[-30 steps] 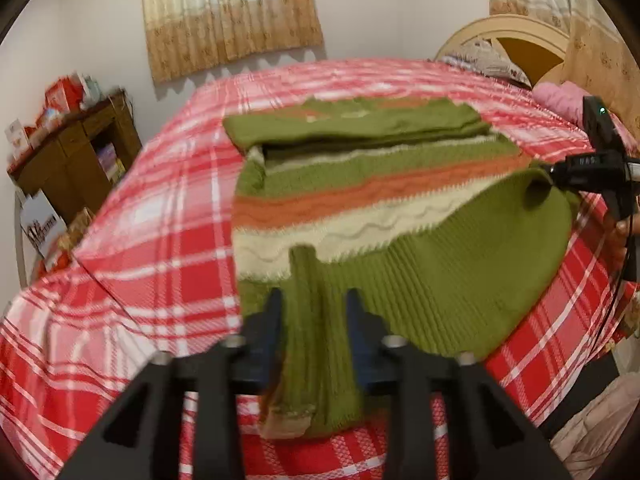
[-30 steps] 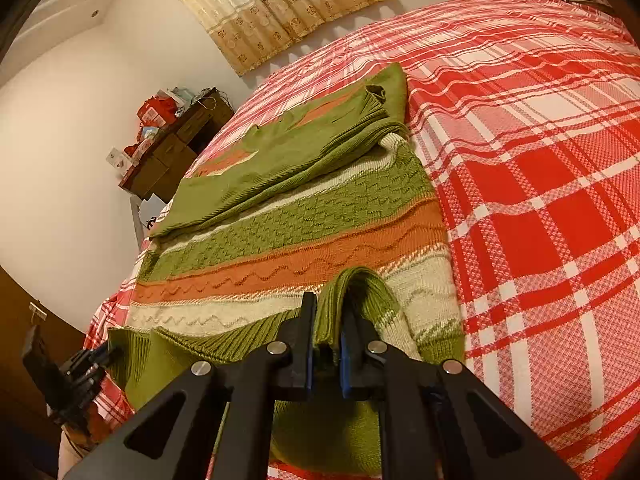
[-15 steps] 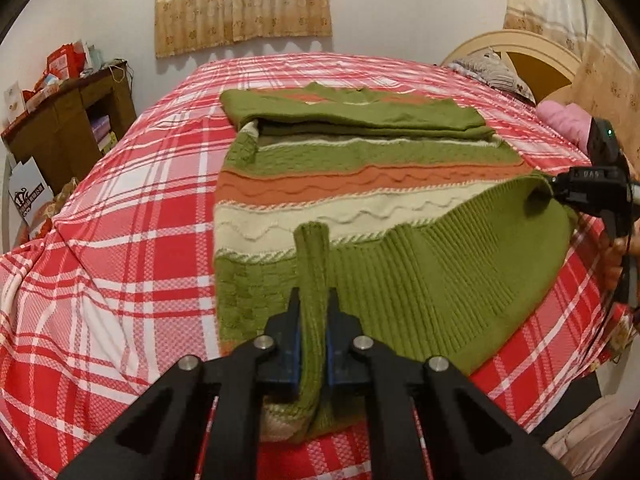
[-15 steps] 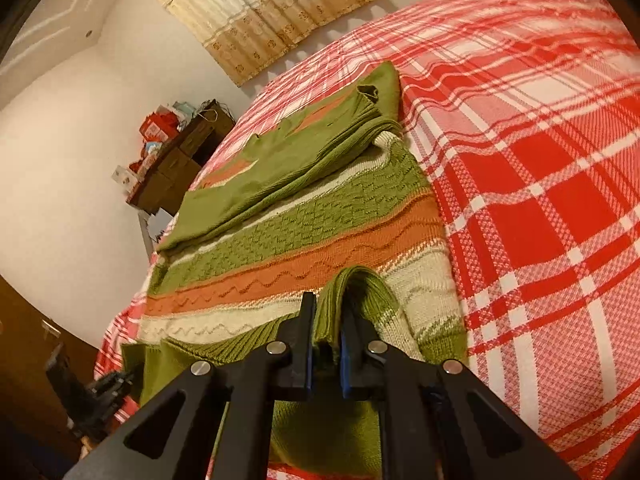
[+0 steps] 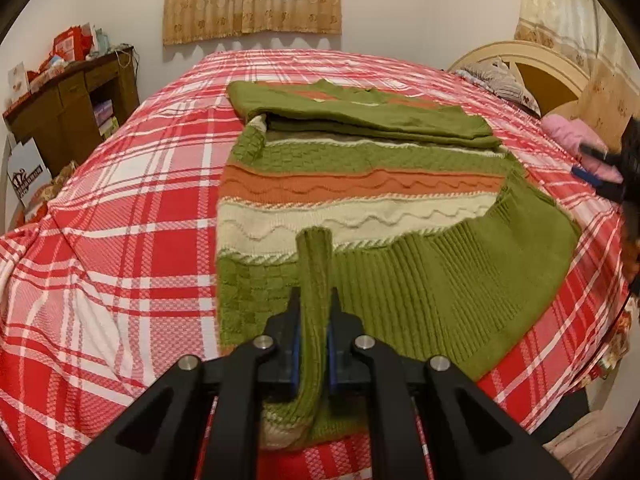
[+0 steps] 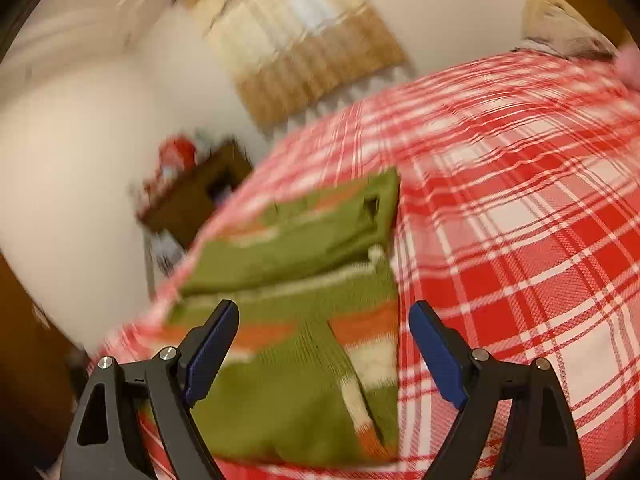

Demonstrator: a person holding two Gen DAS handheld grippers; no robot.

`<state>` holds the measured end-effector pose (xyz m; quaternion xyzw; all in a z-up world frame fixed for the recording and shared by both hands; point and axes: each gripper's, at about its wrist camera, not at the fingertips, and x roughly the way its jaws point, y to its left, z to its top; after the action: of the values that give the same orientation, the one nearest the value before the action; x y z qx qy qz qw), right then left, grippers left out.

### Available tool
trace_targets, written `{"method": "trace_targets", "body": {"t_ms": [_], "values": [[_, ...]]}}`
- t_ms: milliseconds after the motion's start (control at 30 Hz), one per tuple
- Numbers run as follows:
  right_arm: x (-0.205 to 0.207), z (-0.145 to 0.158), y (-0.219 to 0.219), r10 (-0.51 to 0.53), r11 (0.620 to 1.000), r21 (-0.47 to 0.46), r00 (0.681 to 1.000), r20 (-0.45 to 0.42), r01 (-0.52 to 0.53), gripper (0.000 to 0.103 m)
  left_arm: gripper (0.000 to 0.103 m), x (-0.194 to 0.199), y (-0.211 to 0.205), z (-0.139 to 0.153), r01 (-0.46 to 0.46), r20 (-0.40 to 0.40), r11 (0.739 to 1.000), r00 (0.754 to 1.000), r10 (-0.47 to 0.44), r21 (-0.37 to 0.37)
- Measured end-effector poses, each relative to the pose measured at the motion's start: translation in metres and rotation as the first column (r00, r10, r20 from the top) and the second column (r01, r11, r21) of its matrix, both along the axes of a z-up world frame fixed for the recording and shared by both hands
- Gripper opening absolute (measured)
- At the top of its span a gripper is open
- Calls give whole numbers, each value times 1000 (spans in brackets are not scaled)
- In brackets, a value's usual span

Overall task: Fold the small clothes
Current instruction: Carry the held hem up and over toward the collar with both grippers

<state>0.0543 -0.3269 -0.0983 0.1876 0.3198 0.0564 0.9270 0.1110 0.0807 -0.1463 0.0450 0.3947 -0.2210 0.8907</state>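
A green knitted sweater (image 5: 360, 184) with orange and cream stripes lies on the red plaid bed (image 5: 132, 216), its near hem folded back over the body and its sleeves folded across the far end. My left gripper (image 5: 314, 320) is shut on a pinched ridge of the green hem. In the blurred right wrist view the sweater (image 6: 304, 320) lies below my right gripper (image 6: 322, 320), whose jaws are opening wide with nothing gripped between them. That right gripper (image 5: 600, 176) shows at the right edge of the left wrist view, off the sweater's corner.
A wooden cabinet (image 5: 68, 112) with boxes on top stands left of the bed. A headboard (image 5: 532, 64), pillows and a pink cloth (image 5: 576, 140) are at the far right. A curtain (image 5: 252, 0) hangs on the far wall.
My right gripper let go of the sweater fold, opened wide and rose off the cloth. My left gripper closed on the hem ridge and has held it since.
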Motion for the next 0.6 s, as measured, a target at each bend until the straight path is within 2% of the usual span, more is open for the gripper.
{"method": "trace_targets", "body": {"t_ms": [100, 200, 267, 333, 367, 400, 433, 467, 500, 600], "values": [[17, -16, 29, 83, 988, -124, 995, -63, -90, 87, 10, 0, -1, 0, 0, 1, 1000, 1000, 0, 4], [34, -28, 53, 118, 962, -235, 989, -85, -135, 87, 11, 0, -1, 1, 0, -3, 1000, 1000, 0, 7], [47, -38, 62, 136, 951, -265, 985, -105, -159, 87, 12, 4, 2, 0, -5, -20, 1000, 1000, 4, -18], [58, -51, 71, 169, 939, -270, 970, -172, -212, 87, 12, 7, 6, 0, -19, -42, 998, 999, 17, -52], [61, -53, 77, 166, 923, -316, 969, -185, -219, 85, 12, 7, 6, 0, -25, -47, 998, 999, 23, -61], [58, -51, 85, 183, 905, -355, 967, -179, -237, 67, 12, 6, 6, 0, -29, -43, 998, 999, 26, -60], [55, -48, 89, 200, 898, -359, 963, -179, -253, 40, 12, 4, 3, 0, -29, -29, 999, 999, 28, -46], [53, -46, 92, 200, 897, -361, 963, -181, -254, 30, 11, 1, 0, 0, -28, -12, 999, 1000, 27, -30], [50, -45, 93, 197, 899, -358, 963, -185, -252, 22, 9, -2, -3, 0, -22, 2, 1000, 1000, 22, -11], [37, -40, 91, 174, 906, -359, 971, -165, -223, 18, 7, -5, -9, 5, 12, 6, 1000, 1000, -12, -10]]}}
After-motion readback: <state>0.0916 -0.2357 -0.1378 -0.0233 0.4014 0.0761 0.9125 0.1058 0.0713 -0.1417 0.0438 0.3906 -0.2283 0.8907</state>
